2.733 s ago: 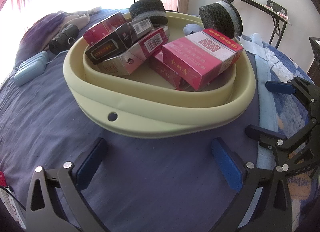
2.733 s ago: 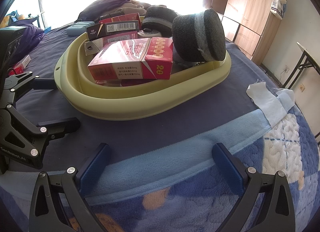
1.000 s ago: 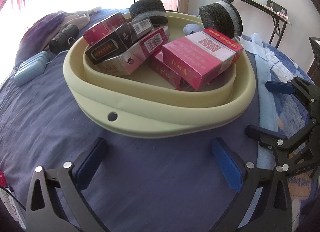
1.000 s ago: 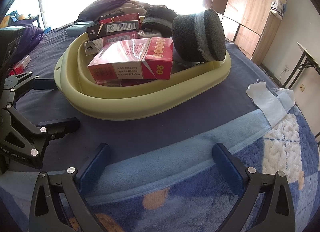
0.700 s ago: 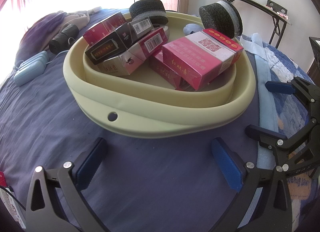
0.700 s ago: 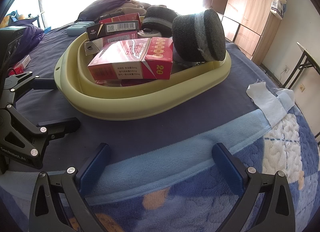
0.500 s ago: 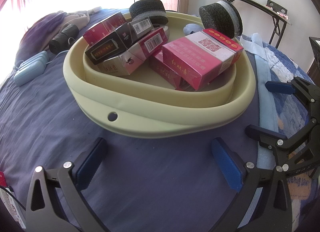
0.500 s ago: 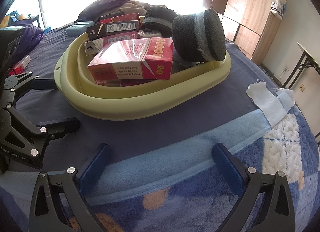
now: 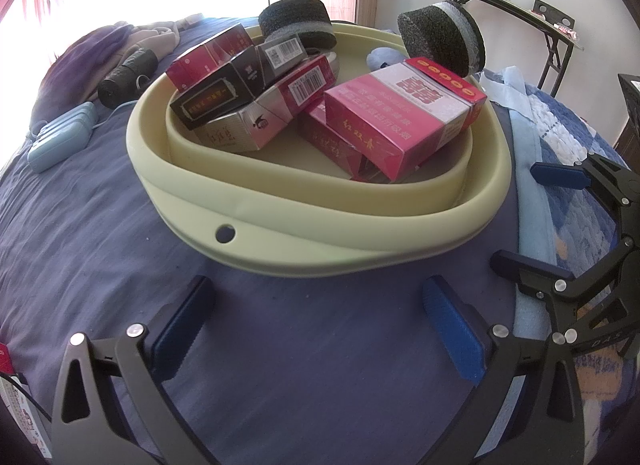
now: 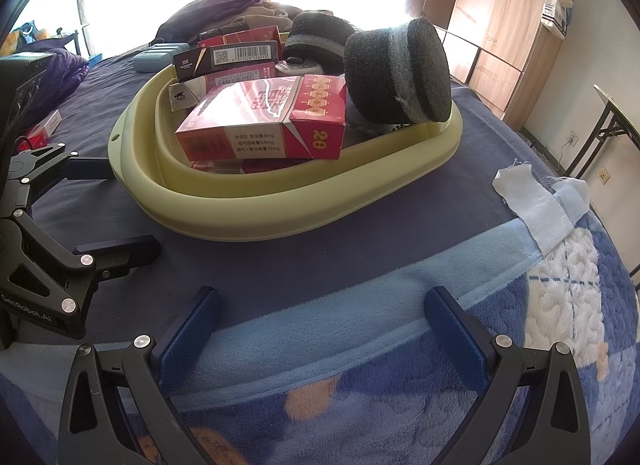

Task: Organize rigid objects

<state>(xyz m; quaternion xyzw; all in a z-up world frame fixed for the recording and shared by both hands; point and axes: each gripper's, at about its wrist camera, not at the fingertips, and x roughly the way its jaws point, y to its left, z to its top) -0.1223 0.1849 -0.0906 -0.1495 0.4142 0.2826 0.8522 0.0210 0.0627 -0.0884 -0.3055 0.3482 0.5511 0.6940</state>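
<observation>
Resting both tools on the bed, I face the basin from its near side. My left tool is spread wide with nothing between its pads, and so is my right tool; neither touches the basin or anything in it.

The boxes and two black foam discs lie heaped inside the basin. Nearest me is the pink box, lying flat on top of another red box, its long axis running slantwise from the near middle of the basin towards the far right rim. From the left tool it lies straight ahead and a little right, beyond the rim; from the right tool, which sits just right of the left one, it lies ahead and a little left.

Both are about equally close, I judge, but the right tool faces the box's long side, so its pads would close across the short width more readily.
</observation>
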